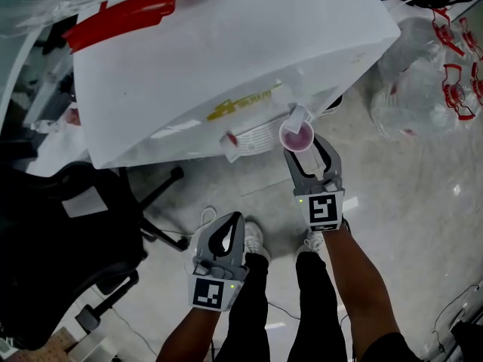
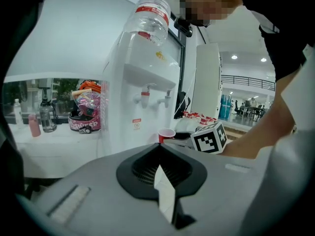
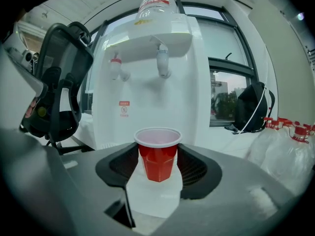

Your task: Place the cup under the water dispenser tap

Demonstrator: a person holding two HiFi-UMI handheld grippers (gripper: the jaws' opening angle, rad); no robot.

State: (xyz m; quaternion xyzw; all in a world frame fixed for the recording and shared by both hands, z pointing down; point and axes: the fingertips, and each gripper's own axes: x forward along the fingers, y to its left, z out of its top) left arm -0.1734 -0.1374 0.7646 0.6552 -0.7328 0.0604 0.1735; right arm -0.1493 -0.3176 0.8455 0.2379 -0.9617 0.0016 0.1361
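Seen from above, a person stands on a pale floor [image 1: 392, 202] facing a white water dispenser [image 1: 226, 59], w/ a claw in each hand. The right claw [image 1: 302, 146] pinches a red cup [image 3: 158, 154], one jaw on each side of it. The cup is upright and white inside. It's held in the air just in front of the dispenser, lower than the 2 taps. From overhead its rim sits right beside the pale tap [image 3: 163, 60]. The red-capped tap [image 3: 115, 65] is further left. The left claw [image 1: 235, 217] has its jaws pressed together w/ nothing btw. them, and hangs nearer the person, by the legs and well apart from the dispenser. A clear bottle [image 3: 157, 6] w/ a red label is stuck upside down in the dispenser's top. A black office chair [image 1: 68, 225] stands at left. Clear water jugs w/ red handles [image 1: 426, 81] lie on the floor at far right, and a black backpack [image 3: 253, 107] sits beyond them. In the left gripper view a white desk [image 2: 49, 137] left of the dispenser carries bottles and a pink packet.
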